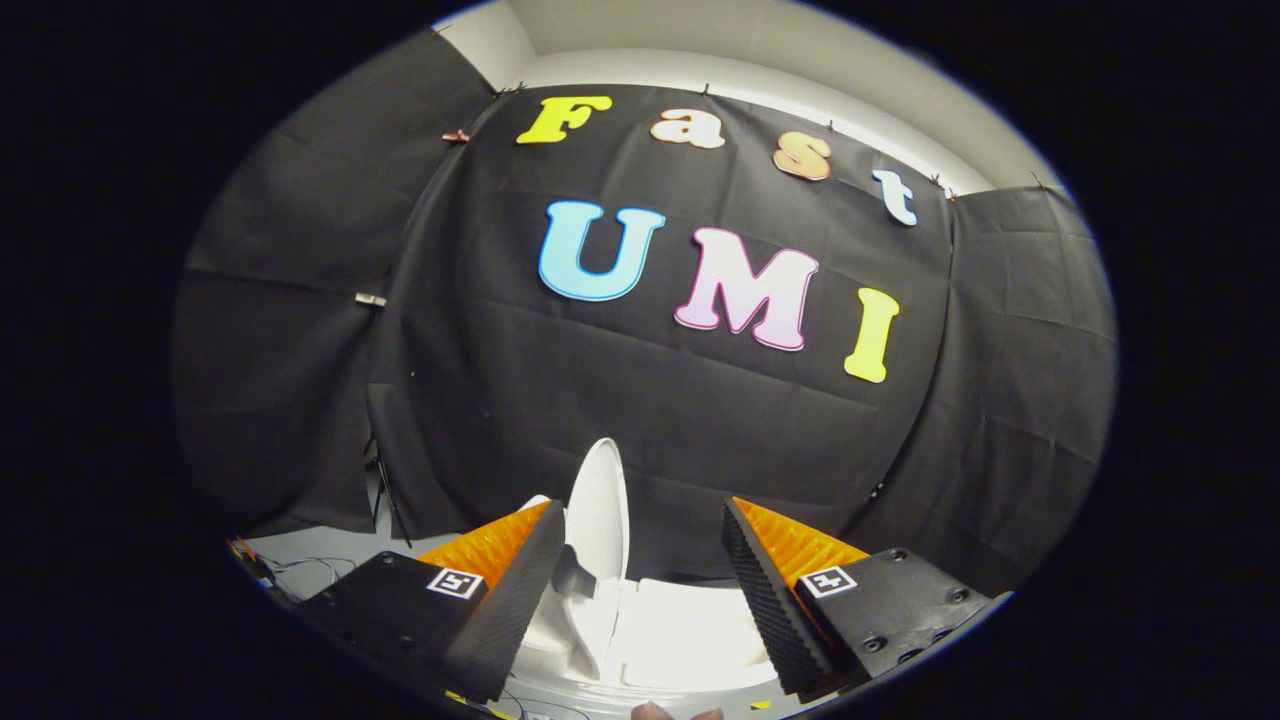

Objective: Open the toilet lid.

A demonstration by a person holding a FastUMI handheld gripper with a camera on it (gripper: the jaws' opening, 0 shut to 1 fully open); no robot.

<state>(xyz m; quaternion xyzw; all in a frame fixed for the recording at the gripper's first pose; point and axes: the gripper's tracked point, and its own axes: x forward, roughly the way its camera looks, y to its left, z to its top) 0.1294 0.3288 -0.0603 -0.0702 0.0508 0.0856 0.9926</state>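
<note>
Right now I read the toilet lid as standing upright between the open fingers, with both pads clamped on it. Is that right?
Not quite. In the gripper view the toilet lid does stand upright, and the gripper is open, but neither pad presses on it: the lid rises just beside the left finger, with a wide gap to the right finger.

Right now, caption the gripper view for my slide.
Open tongs frame the raised toilet lid, touching nothing.

I see pale grey floor (320, 555) at about eight o'clock, with thin dark cables (310, 568) lying on it. The white toilet (640, 630) stands at six o'clock.
</note>
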